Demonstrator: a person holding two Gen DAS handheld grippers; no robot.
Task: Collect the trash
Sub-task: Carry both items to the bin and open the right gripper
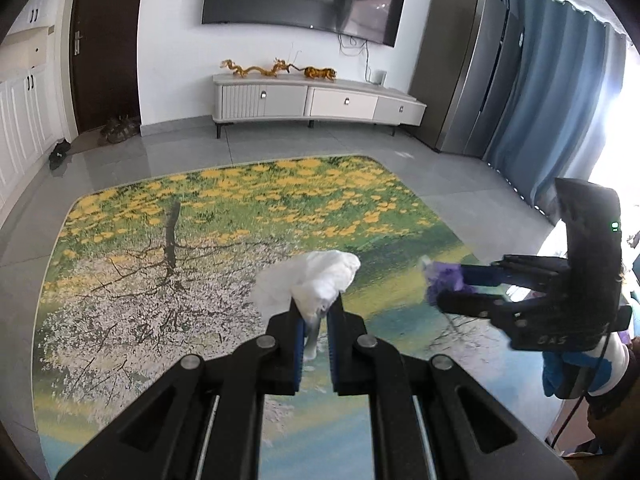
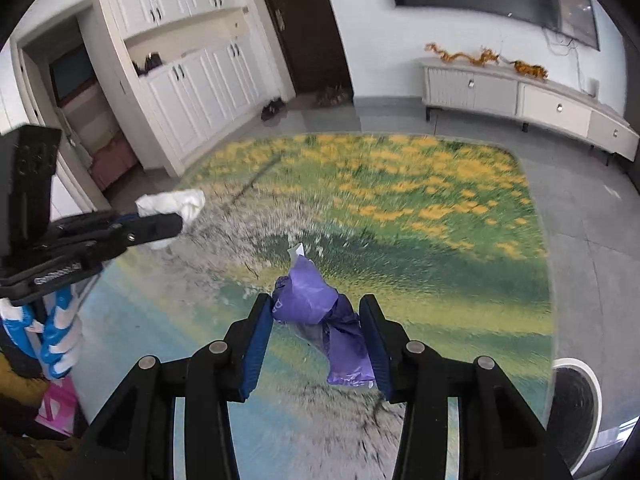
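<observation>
Two hand-held grippers, one trash piece each: left [image 1: 317, 312] clamps white tissue [image 1: 308, 282], right [image 2: 318, 320] clamps purple wrapper [image 2: 316, 304].

The left gripper [image 1: 316, 312] was held out level with its jaws nearly together, pinching a white wad [image 1: 312, 280], while the right gripper [image 2: 318, 320] reached forward beside it, its jaws wider apart and clamped on a crumpled purple wrapper [image 2: 316, 304].
</observation>
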